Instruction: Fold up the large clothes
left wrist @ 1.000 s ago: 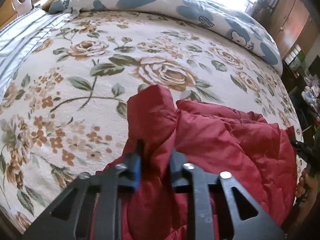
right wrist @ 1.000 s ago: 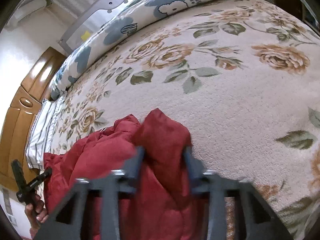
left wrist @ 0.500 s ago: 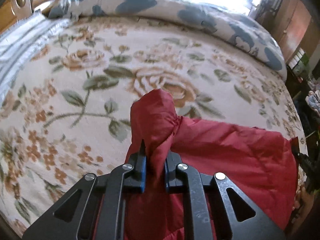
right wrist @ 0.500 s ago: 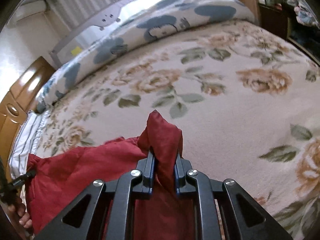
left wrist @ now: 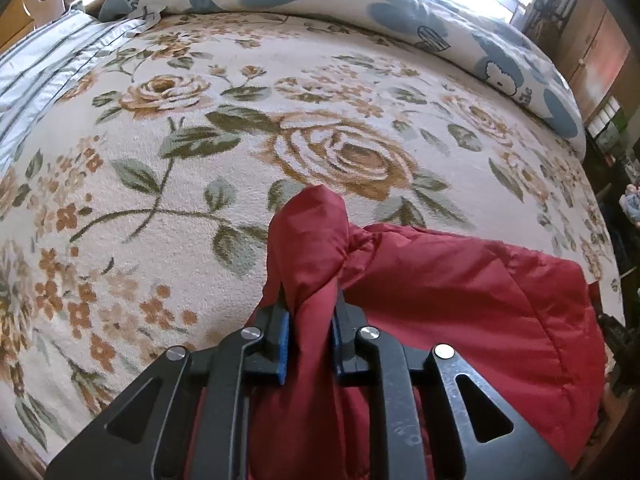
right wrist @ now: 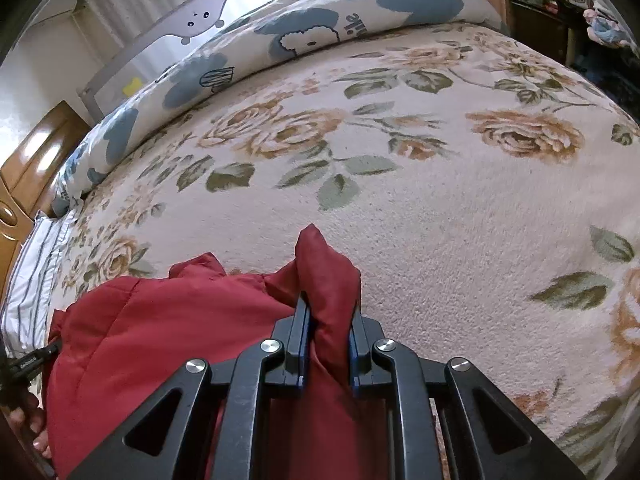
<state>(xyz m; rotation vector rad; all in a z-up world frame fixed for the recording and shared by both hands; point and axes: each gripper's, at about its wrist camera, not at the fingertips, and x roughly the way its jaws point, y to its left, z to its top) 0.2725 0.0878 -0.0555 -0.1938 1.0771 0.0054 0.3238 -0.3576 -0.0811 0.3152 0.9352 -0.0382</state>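
Left gripper (left wrist: 308, 344) clamped on bunched corner of red padded garment (left wrist: 460, 300); right gripper (right wrist: 328, 344) likewise. Garment stretched between, near edge of floral blanket (left wrist: 240, 120). Judged: paired grip keeps edge taut for folding.

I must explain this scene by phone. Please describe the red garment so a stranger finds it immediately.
Start at the big rose-patterned blanket covering the bed. At its near edge lies a puffy red jacket, pinched by both grippers. It is the only plain red item there.

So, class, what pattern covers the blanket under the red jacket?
Tan roses with green leaves on cream blanket, clearest in the left wrist view.
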